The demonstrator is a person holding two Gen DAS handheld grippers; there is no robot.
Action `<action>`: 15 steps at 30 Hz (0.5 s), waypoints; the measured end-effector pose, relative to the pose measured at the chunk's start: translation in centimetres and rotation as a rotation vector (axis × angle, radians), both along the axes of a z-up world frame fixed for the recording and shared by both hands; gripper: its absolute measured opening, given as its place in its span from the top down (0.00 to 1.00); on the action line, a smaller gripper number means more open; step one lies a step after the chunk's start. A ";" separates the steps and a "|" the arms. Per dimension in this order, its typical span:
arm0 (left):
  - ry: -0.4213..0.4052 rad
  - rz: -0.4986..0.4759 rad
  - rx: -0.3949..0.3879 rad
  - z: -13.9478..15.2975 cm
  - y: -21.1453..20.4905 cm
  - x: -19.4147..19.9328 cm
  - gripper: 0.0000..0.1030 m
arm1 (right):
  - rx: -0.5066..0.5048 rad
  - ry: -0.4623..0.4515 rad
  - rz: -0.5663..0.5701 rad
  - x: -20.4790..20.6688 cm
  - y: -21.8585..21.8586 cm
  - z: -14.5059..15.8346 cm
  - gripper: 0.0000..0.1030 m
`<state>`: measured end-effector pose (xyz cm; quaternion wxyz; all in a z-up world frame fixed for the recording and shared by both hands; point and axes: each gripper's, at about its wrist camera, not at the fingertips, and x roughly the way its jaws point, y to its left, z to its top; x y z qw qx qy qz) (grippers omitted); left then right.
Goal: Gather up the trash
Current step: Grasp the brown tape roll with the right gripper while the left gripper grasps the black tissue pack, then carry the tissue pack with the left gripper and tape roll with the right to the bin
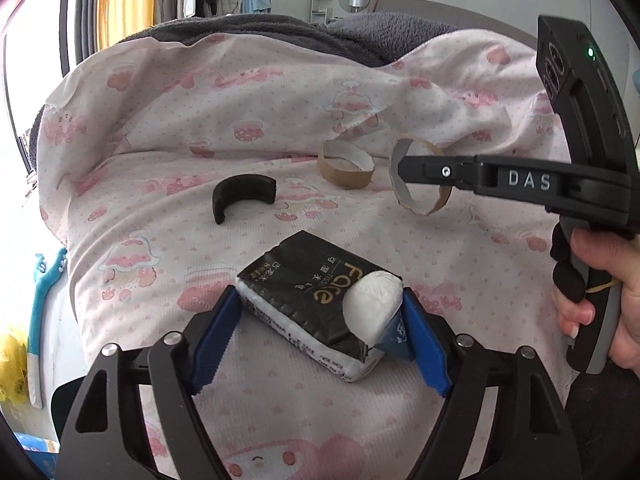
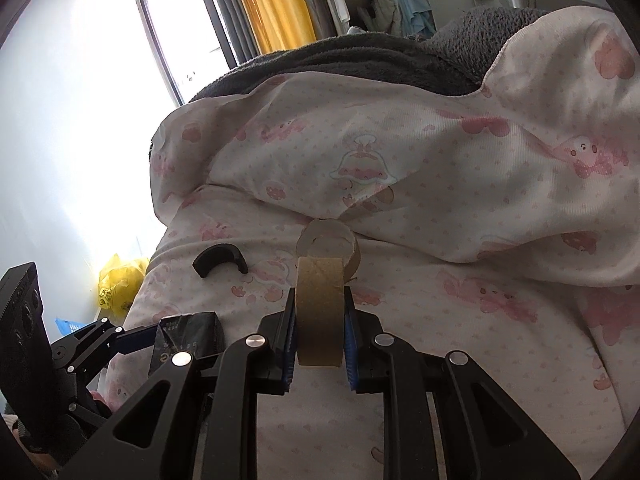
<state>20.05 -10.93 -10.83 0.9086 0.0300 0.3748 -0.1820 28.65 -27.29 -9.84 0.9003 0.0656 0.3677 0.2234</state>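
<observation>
My left gripper [image 1: 318,312] is shut on a black tissue pack [image 1: 310,304] with a white tissue wad [image 1: 374,304] at its right end, held just above the pink quilt [image 1: 200,120]. My right gripper [image 2: 319,312] is shut on a cardboard tape ring [image 2: 319,312], held on edge; it also shows in the left wrist view [image 1: 434,204]. A second cardboard ring [image 1: 345,166] lies flat behind it [image 2: 328,242]. A black half-ring piece [image 1: 242,196] lies on the quilt to the left [image 2: 218,260].
A grey blanket [image 1: 248,32] lies bunched behind the quilt. A yellow plastic bag [image 2: 118,284] sits on the floor left of the bed. A blue plush toy [image 1: 44,280] hangs at the left edge. Clothes hang at the back.
</observation>
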 end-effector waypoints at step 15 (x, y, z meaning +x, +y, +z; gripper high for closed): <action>-0.065 0.128 -0.088 3.4 5.5 -1.1 0.23 | 0.035 0.008 0.034 -0.9 2.3 1.3 0.81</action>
